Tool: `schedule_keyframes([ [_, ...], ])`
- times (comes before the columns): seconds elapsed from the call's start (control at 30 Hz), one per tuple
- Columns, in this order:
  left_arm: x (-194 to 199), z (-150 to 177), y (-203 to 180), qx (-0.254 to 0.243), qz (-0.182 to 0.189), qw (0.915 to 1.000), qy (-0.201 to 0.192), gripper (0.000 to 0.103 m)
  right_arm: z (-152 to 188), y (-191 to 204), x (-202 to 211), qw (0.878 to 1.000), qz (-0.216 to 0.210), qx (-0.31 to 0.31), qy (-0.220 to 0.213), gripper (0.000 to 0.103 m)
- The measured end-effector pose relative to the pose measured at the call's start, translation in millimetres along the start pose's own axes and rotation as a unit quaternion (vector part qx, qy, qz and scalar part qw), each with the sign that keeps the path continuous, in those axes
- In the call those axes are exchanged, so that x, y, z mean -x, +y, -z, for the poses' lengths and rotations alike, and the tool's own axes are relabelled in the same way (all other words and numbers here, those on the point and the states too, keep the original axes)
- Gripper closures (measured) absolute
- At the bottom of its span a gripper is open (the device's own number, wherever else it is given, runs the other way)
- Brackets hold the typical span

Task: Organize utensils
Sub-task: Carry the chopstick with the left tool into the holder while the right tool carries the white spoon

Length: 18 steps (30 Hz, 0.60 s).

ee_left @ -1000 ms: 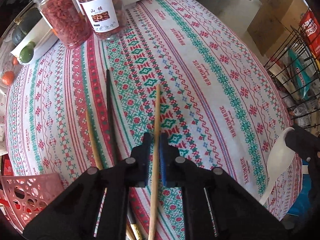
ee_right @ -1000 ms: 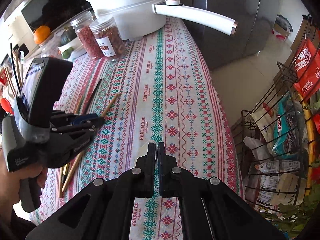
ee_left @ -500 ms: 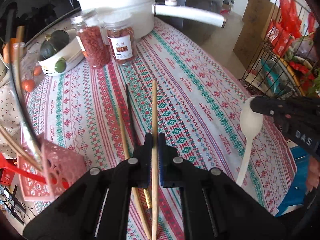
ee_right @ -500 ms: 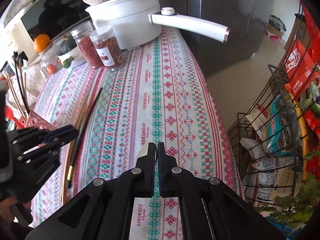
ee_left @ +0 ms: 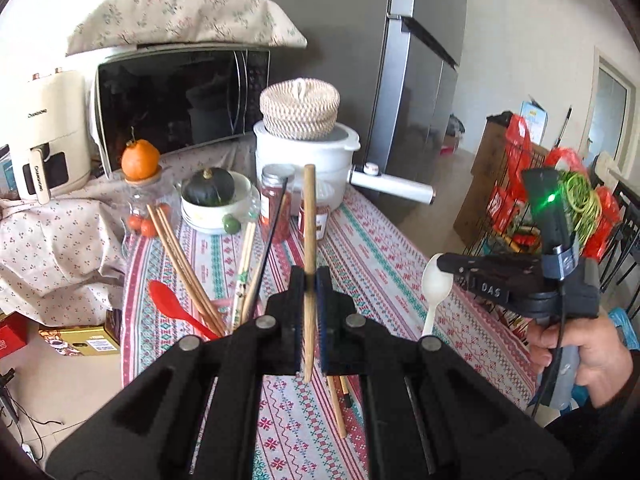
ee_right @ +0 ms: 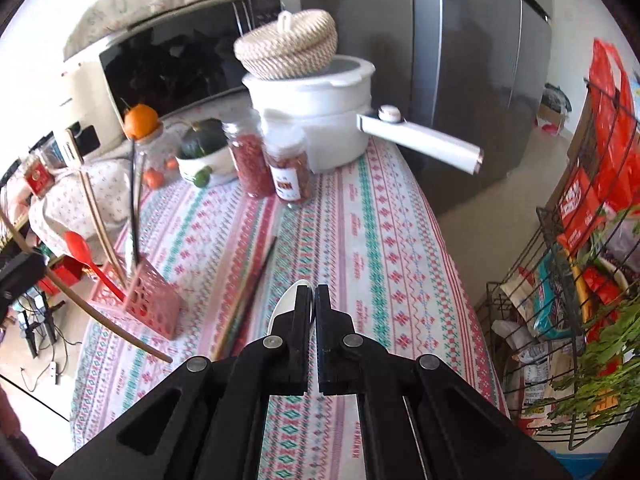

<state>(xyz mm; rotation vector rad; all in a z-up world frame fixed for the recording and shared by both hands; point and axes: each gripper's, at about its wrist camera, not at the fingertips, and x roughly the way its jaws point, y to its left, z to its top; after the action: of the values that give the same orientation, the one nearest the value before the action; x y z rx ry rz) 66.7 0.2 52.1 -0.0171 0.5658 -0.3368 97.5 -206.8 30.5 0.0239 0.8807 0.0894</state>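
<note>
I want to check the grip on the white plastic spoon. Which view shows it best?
The left wrist view: white plastic spoon seen whole, clamped in the right gripper. The right wrist view shows only its bowl edge behind the fingers.

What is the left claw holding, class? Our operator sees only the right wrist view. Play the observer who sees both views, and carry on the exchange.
Observer: The left claw is shut on a wooden chopstick, which stands nearly upright.
Operator: My own claw hides most of my white spoon. How does it hang?
Observer: The right claw pinches the white spoon at the top of its bowl, and the handle points down.
</note>
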Motion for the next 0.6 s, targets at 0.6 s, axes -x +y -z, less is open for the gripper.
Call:
schedule_keyframes([
  [0.6,4,0,50,0.035,-0.040,0.9933,-0.102,0.096,-12,72,-1,0.999,0.002,0.034,-0.039,0.101],
])
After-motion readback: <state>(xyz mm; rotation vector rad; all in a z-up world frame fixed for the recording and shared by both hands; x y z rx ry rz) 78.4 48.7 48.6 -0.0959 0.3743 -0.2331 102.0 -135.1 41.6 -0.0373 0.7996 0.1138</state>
